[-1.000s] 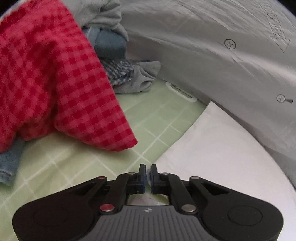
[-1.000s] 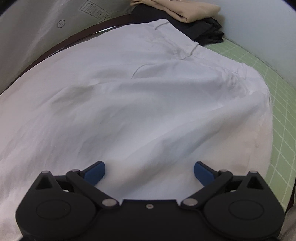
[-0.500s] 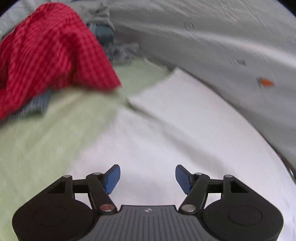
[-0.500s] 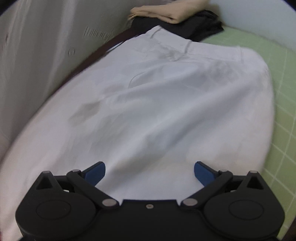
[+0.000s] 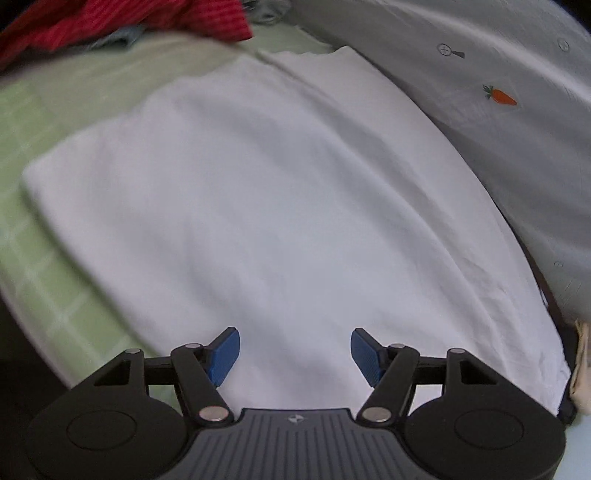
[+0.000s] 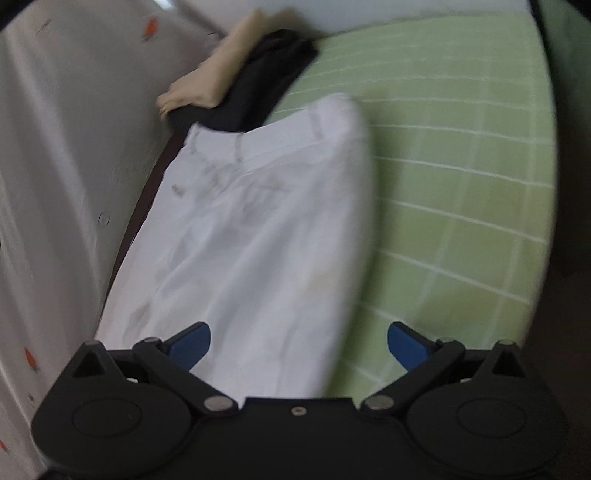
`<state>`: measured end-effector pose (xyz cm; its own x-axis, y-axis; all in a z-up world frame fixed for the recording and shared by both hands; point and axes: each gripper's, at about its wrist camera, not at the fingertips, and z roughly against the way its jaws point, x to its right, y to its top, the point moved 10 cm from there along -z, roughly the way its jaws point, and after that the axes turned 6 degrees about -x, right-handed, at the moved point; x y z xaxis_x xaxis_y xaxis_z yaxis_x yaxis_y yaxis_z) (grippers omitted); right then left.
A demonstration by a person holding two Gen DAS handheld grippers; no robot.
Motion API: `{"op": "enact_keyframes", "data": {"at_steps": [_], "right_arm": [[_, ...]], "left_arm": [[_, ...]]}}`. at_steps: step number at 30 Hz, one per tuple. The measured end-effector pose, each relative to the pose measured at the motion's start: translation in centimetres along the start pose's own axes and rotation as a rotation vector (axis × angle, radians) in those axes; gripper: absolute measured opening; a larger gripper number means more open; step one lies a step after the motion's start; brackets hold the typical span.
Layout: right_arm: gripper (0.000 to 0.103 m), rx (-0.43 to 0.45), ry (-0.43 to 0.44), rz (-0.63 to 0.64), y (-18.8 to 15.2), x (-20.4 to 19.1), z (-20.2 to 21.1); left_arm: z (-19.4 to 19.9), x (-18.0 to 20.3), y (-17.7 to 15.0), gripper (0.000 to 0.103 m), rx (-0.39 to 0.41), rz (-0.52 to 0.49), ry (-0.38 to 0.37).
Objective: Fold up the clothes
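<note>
The white trousers (image 6: 251,236) lie flat on the green checked sheet (image 6: 461,177), stretched lengthwise along the grey patterned cloth (image 5: 517,122) that rises beside them. In the right wrist view their waistband with belt loops sits at the far end, and a dark strip shows between their inner edge and the grey cloth. In the left wrist view the same white trousers (image 5: 266,192) fill most of the frame as a smooth, thin woven fabric with shallow creases; the far end looks folded over, with a wavy hem edge near the top.

The left gripper (image 5: 295,354) hangs above the near part of the white fabric with its blue pads (image 5: 223,354) spread wide, holding nothing. The right gripper (image 6: 299,343) is also spread wide and empty, one pad over the trousers' near end and the other over bare sheet.

Beyond the waistband a folded black garment (image 6: 269,88) lies touching it, with a beige garment (image 6: 214,81) resting partly on top, both against the grey cloth. At the opposite end a red checked garment (image 5: 122,18) is heaped on the sheet, with a scrap of blue-grey fabric (image 5: 122,37) beneath it, apart from the trousers.

The grey cloth carries small printed carrots (image 5: 500,96) and round outline marks. To the right of the trousers a broad stretch of sheet lies open up to a dark edge; both views are blurred.
</note>
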<state>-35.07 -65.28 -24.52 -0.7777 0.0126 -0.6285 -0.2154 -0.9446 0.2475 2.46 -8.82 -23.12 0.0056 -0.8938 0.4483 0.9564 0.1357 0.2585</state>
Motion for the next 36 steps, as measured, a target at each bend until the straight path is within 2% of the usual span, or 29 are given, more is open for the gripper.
{"op": "enact_keyframes", "data": {"at_steps": [4,8,15,27,33,36], "right_arm": [[0.103,-0.018,0.065,-0.026,0.4,0.7,0.2],[0.103,-0.035,0.076,0.001,0.5,0.4,-0.1],[0.103,-0.042,0.075,0.038,0.5,-0.4,-0.8],[0.103,-0.005,0.054,0.012,0.3,-0.5,-0.8],[0.103,0.016,0.042,-0.014,0.3,-0.5,-0.7],[0.103,0.029,0.048,-0.044,0.6,-0.3,-0.7]], "left_arm": [[0.7,-0.3,-1.8,0.068,-0.003,0.053,-0.035],[1.3,-0.9,-2.9,0.068,-0.007,0.103,-0.064],[2.0,-3.5,-3.2,0.068,0.025,0.309,-0.184],[3.5,-8.9,0.4,0.068,0.13,0.44,-0.162],[3.7,-10.4,3.0,0.068,0.174,0.437,-0.182],[4.1,-11.2,3.7,0.068,0.193,0.428,-0.14]]}}
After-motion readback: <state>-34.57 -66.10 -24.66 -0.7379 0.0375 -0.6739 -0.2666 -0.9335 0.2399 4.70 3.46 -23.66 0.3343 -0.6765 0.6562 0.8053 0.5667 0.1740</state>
